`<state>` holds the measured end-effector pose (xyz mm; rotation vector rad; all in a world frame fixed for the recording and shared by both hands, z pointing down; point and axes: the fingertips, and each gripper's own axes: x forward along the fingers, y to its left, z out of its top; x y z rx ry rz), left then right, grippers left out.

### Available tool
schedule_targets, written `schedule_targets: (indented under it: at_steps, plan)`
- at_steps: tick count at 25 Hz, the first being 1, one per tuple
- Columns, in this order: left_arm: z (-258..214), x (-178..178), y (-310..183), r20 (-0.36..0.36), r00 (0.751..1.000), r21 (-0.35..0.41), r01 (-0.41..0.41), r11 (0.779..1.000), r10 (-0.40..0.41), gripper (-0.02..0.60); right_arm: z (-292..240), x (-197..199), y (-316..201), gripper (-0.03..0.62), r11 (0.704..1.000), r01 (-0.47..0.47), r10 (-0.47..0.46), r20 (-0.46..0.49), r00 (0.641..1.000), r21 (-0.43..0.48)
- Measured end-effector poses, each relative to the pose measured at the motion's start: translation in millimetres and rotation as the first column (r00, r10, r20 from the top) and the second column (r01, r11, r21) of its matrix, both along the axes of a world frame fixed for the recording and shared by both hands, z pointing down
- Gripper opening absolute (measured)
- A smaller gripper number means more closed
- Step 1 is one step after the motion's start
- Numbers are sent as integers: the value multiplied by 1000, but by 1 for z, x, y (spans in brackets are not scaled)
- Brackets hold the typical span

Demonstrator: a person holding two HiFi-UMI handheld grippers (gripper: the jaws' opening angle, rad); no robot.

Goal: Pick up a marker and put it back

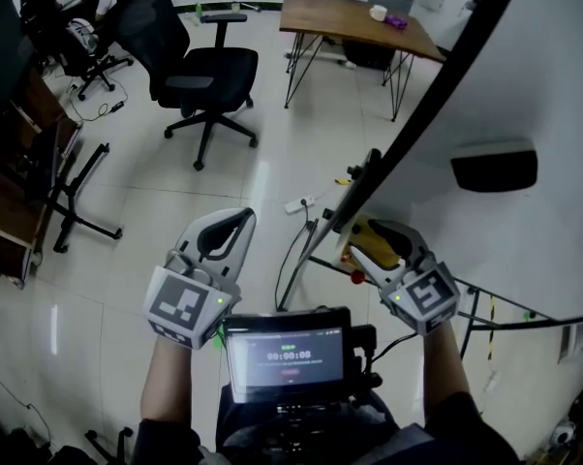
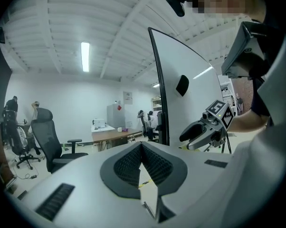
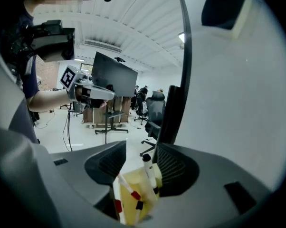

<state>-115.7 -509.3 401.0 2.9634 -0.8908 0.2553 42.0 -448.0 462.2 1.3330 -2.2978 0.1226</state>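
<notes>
White marker with black ends (image 3: 150, 174) is sitting in the yellow plastic tray (image 3: 146, 200) at the edge of the whiteboard (image 3: 238, 108), next to a red-capped marker (image 3: 128, 188). The right tool (image 3: 140, 147) is spread wide around it, pads not pressing. The left tool (image 2: 142, 147) is pressed together, empty, well apart. The chest-mounted screen (image 1: 287, 356) shows timer digits, too small to read.

The left tongs (image 2: 142, 145) are pressed together, the right tongs (image 3: 140, 148) spread wide, both held forward.
</notes>
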Motion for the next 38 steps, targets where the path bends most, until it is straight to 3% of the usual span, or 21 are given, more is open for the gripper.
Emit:
schedule_targets:
  at_steps: [6,10,19,26,34,38]
  plan:
    - [5,-5,-1,-31,999,-53,12,998,-14,0,37,6,-16,233,998,-29,21,-154,988,-49]
    - [8,-9,-3,-11,1000,-49,25,998,-26,0,52,11,-22,223,997,-38,24,-181,983,-74]
    - [3,-4,-10,-16,1000,-55,12,998,-13,0,56,10,-23,200,994,-20,9,-109,994,-104]
    - [0,-3,-13,-5,1000,-59,-1,998,0,0,51,8,-23,192,999,25,-33,-157,987,-47]
    - [4,-4,-13,8,1000,-54,5,999,-4,0,54,5,-25,94,998,54,-57,-137,989,-24]
    - [1,-5,-16,6,1000,-35,8,999,-8,0,43,5,-31,94,999,45,-44,-116,992,7]
